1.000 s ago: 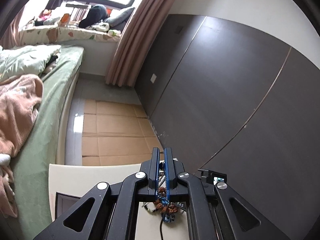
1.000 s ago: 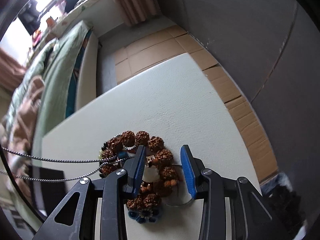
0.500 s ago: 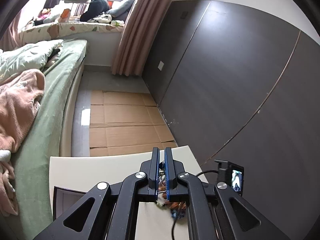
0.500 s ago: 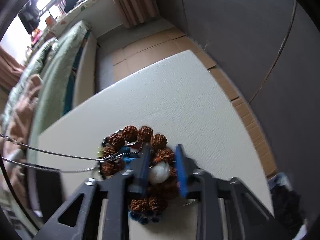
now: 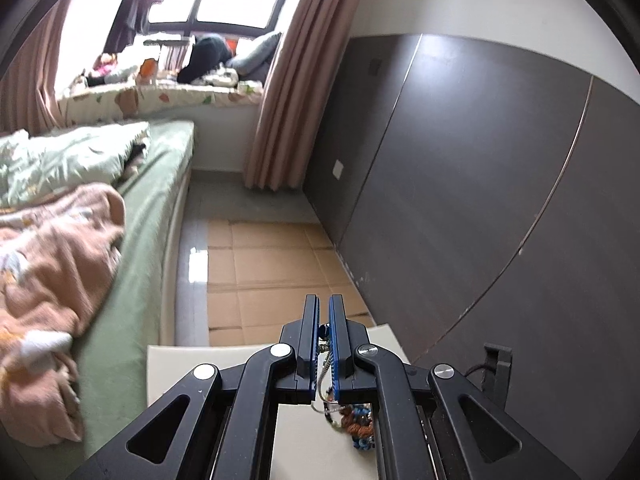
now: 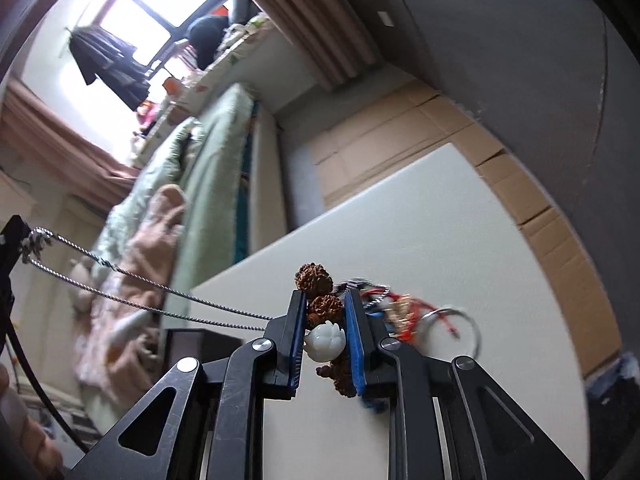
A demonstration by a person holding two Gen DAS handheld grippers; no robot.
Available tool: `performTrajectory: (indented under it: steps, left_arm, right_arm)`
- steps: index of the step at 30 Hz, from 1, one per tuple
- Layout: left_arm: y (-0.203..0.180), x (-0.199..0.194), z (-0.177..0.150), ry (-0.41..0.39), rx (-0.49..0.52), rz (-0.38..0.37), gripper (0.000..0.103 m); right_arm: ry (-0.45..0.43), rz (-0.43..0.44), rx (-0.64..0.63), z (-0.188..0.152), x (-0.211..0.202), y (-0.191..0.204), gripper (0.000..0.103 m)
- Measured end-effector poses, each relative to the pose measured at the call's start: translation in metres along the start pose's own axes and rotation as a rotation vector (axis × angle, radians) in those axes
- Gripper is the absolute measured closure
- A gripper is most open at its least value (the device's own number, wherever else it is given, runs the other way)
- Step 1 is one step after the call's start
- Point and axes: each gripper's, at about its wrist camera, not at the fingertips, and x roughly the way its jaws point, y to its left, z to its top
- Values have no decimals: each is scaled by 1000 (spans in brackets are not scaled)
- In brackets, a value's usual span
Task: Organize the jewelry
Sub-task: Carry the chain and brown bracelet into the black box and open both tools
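So the right tongs (image 6: pixel 324 336) have just clamped down on the brown bead bracelet (image 6: pixel 320 292). Those knobbly seed beads and a little white carved bead (image 6: pixel 325 341) are pinched right between the blue pads, and the whole thing is up off the white bench (image 6: pixel 420 240). A tangle of red cord (image 6: pixel 416 312) and a metal ring (image 6: pixel 460 328) trails off to the right of it, kinda blurry.

The left tongs (image 5: pixel 324 344) are squeezed nearly all the way together on a thin silver chain (image 5: pixel 325 364), which runs down out of the gap to the bead cluster below. From the right camera you can see that same chain (image 6: pixel 160 300) as two taut strands stretching from the bracelet off to the far left.

Background is a bed with green sheets (image 5: pixel 152 216), a pink blanket (image 5: pixel 52 256), and cardboard (image 5: pixel 272 264) laid on the floor.
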Motion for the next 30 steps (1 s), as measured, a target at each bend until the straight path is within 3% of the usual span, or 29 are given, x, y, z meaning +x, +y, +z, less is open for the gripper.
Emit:
performTrajectory:
  steps: [8,20,30]
  left_arm:
    - [-13,-60,33,-102,48,35,99]
    - [-21,-128,69,-222,106,90,99]
    - [3,-140,68,-236,120,176,103]
  right_arm:
    - [-7,182,8,-6,-6,19,82]
    - [29,165,5,-15,9,28,82]
    - [14,223,-19,-20,0,41,82]
